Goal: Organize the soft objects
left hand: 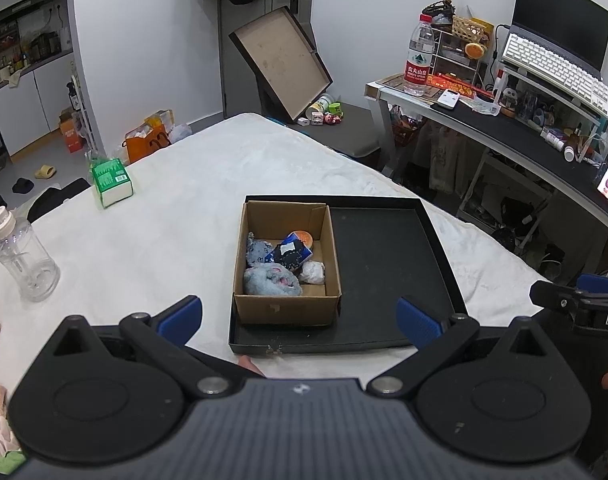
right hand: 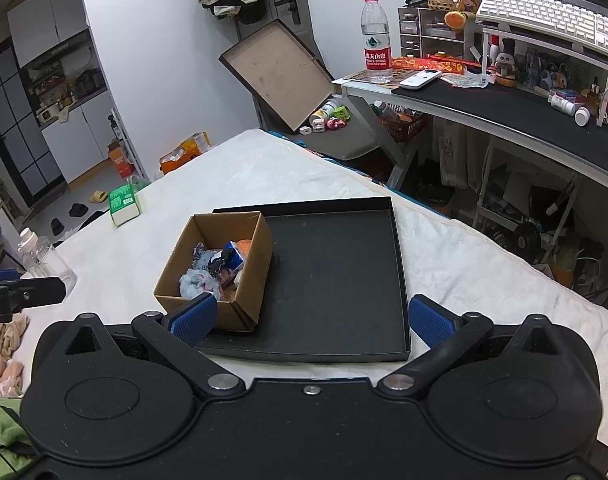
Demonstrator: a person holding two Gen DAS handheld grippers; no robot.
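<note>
Cardboard box (left hand: 287,264) at the black tray's (left hand: 388,264) nine o'clock already holds the plush toys (left hand: 270,278); our left tongs (left hand: 300,316) and right tongs (right hand: 312,318) gape empty, and reaching could tip it.

Left gripper (left hand: 300,318) empty, blue fingers (left hand: 182,318) spread wide. Straight ahead, between fingertips: cardboard box (left hand: 288,304) standing in left part of black tray (left hand: 388,264) on white blanket (left hand: 164,216). In box: grey plush toy (left hand: 270,280) nearest, white wad (left hand: 313,272) beside it, dark blue pouch (left hand: 290,254) behind. Ahead left: clear bottle (left hand: 22,258); farther, green tissue pack (left hand: 112,182). Far right edge: right gripper (left hand: 580,304), partly in view.
</note>
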